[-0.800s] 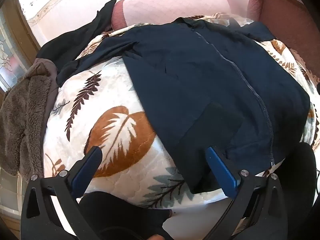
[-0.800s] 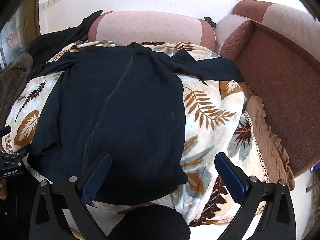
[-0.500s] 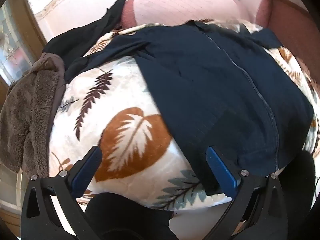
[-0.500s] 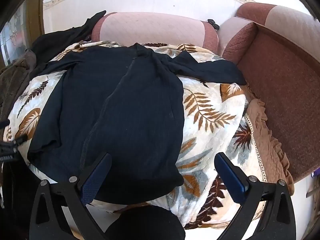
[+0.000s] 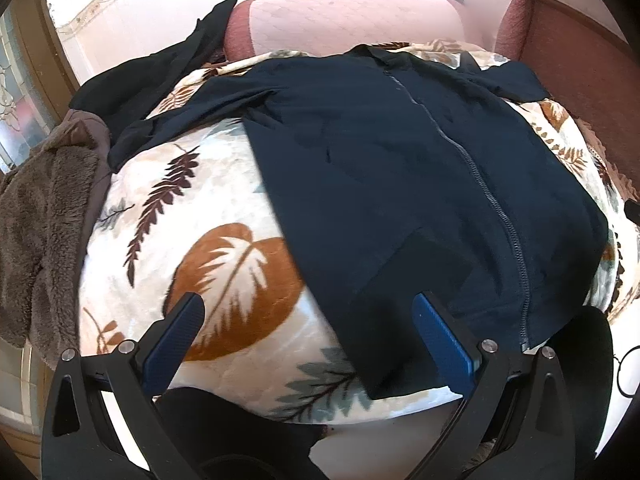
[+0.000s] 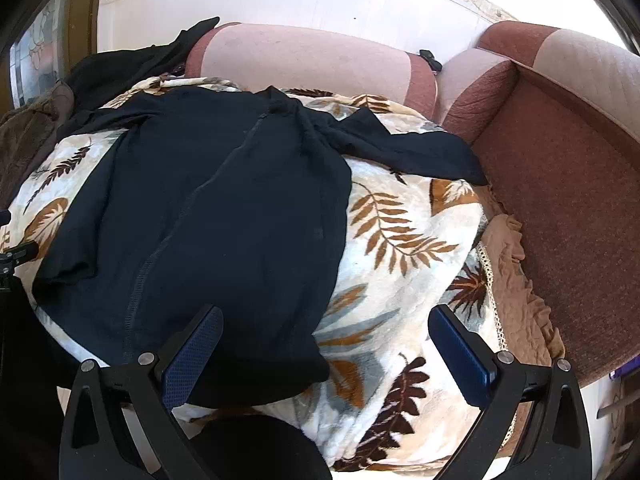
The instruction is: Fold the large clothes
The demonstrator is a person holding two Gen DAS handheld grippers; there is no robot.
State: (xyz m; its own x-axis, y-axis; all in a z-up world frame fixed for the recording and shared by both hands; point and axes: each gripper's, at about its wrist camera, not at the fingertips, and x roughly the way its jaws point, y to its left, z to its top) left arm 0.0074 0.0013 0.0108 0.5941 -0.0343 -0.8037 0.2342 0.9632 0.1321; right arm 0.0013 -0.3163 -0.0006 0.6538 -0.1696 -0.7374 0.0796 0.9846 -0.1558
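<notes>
A dark navy zip-front jacket [image 5: 400, 184] lies spread flat on a white leaf-patterned blanket [image 5: 224, 264]; it also shows in the right wrist view [image 6: 224, 216]. Its sleeves stretch out to the far left [image 5: 192, 120] and far right [image 6: 404, 148]. My left gripper [image 5: 308, 324] is open and empty, above the jacket's near left hem corner. My right gripper [image 6: 326, 336] is open and empty, above the near right hem corner.
A brown fleece garment [image 5: 44, 216] and a black garment [image 5: 160, 68] lie at the blanket's left edge. Pink and maroon sofa cushions [image 6: 304, 60] stand behind, and a maroon sofa seat [image 6: 560, 184] lies to the right. The leaf-patterned blanket [image 6: 400, 248] drapes over the front.
Both grippers have moved forward and lower toward the jacket's near hem. The jacket has not moved. Both stay open.
</notes>
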